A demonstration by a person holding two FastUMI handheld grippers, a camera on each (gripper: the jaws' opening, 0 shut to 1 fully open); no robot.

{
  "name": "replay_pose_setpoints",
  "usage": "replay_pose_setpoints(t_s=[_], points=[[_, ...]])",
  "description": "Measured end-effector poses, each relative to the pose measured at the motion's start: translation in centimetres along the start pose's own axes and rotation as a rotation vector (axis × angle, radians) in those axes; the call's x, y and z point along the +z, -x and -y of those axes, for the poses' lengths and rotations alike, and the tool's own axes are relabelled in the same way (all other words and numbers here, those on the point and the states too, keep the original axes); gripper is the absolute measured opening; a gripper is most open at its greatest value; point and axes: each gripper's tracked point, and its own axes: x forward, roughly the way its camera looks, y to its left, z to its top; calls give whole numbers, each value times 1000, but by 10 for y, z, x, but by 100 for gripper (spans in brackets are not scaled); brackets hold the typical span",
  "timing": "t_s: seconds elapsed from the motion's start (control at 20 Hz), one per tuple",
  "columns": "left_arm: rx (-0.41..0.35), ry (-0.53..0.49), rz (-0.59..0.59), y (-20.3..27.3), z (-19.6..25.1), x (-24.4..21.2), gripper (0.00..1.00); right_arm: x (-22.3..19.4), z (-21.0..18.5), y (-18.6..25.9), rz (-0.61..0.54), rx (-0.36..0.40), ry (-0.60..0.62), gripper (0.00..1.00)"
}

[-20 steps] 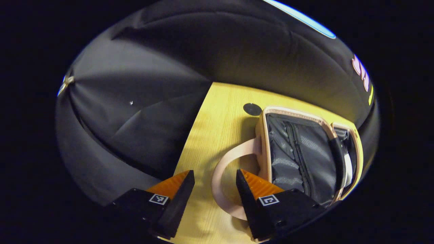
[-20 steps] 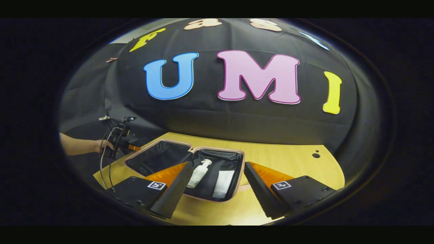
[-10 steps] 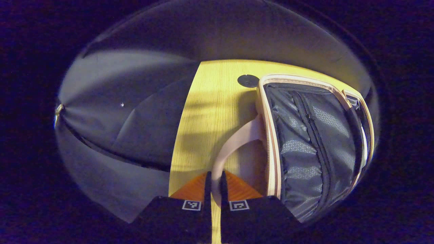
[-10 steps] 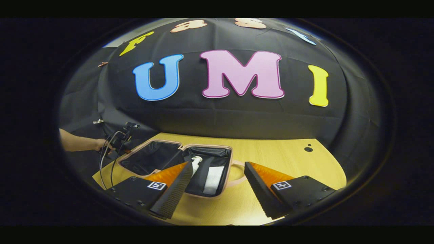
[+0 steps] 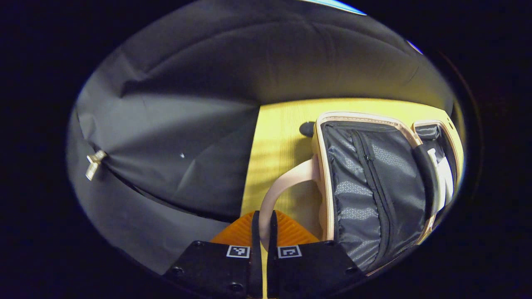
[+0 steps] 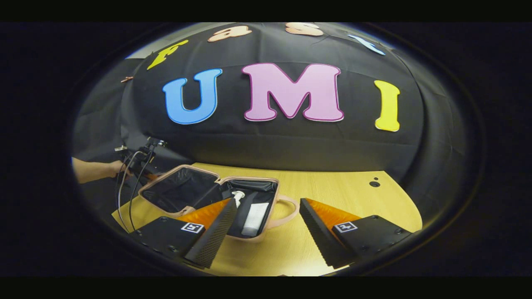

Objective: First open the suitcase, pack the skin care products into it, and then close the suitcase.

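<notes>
The pink suitcase (image 5: 374,187) lies open on the wooden table (image 5: 274,137), its grey zipped lining facing me. My left gripper (image 5: 262,224) is shut on the lid's pink handle (image 5: 286,182). In the right gripper view the lid half (image 6: 178,189) tilts up off the table at the left. There a hand (image 6: 95,169) holds the left gripper (image 6: 156,177). The other half (image 6: 266,187) holds a white pump bottle (image 6: 238,196) and a white tube (image 6: 254,214). My right gripper (image 6: 267,202) hovers open in front of the case, with nothing between its fingers.
The second pink handle (image 6: 286,207) sticks out toward the right side of the table (image 6: 345,195). A small black round hole (image 6: 374,183) marks the tabletop far right, and another one (image 5: 306,129) sits behind the lid. Cables hang from the left gripper.
My left gripper closed on the lid's handle and has raised the lid's edge off the table. The right gripper stayed open and barely shifted.
</notes>
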Motion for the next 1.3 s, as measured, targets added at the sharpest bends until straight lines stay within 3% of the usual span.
replay_pose_setpoints(t_s=[0.3,0.55,0.85,1.3], points=[[84,-152,205,104,28,72,10,-3,21,9,11,11,19,97],[67,-261,325,179,93,120,10,-6,49,21,14,24,-8,97],[-26,-211,481,249,188,167,10,-8,103,30,14,-3,-49,97],[-250,-49,607,293,352,174,10,-12,173,37,21,-46,-37,97]])
